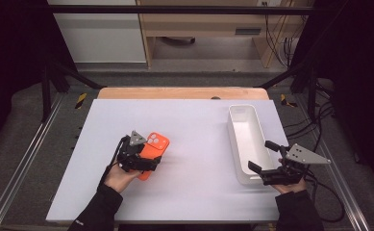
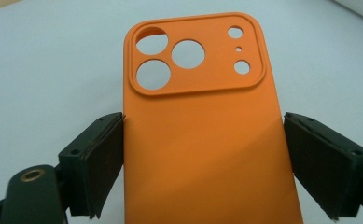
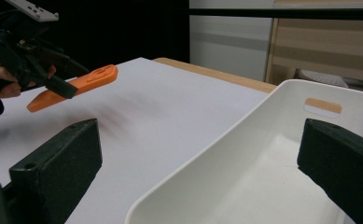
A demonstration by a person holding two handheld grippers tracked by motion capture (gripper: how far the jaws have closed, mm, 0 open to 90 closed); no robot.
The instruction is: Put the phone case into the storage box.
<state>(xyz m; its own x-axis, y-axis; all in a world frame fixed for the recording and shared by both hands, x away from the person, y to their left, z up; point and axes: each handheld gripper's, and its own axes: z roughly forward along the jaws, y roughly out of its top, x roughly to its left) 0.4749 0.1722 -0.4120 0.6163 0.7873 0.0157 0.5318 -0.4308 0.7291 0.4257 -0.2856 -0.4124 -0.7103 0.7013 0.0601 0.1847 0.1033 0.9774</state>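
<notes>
An orange phone case [image 1: 156,144] with camera cutouts is held in my left gripper [image 1: 145,155], which is shut on its two long edges. In the left gripper view the case [image 2: 202,140] sits back side up between the two black jaws, both touching its sides. In the right gripper view the case [image 3: 83,81] hangs tilted above the table, gripped by the left gripper [image 3: 53,79]. My right gripper [image 1: 261,156] is open at the near end of a white bin [image 1: 244,113]. Its jaws stand wide apart on either side of the bin's near left wall [image 3: 244,126], holding nothing.
The white table top [image 1: 194,125] spreads between the two hands. The long white bin stands at the right, empty inside, with a handle slot [image 3: 323,105] at its far end. Metal frame rails run along both sides of the table.
</notes>
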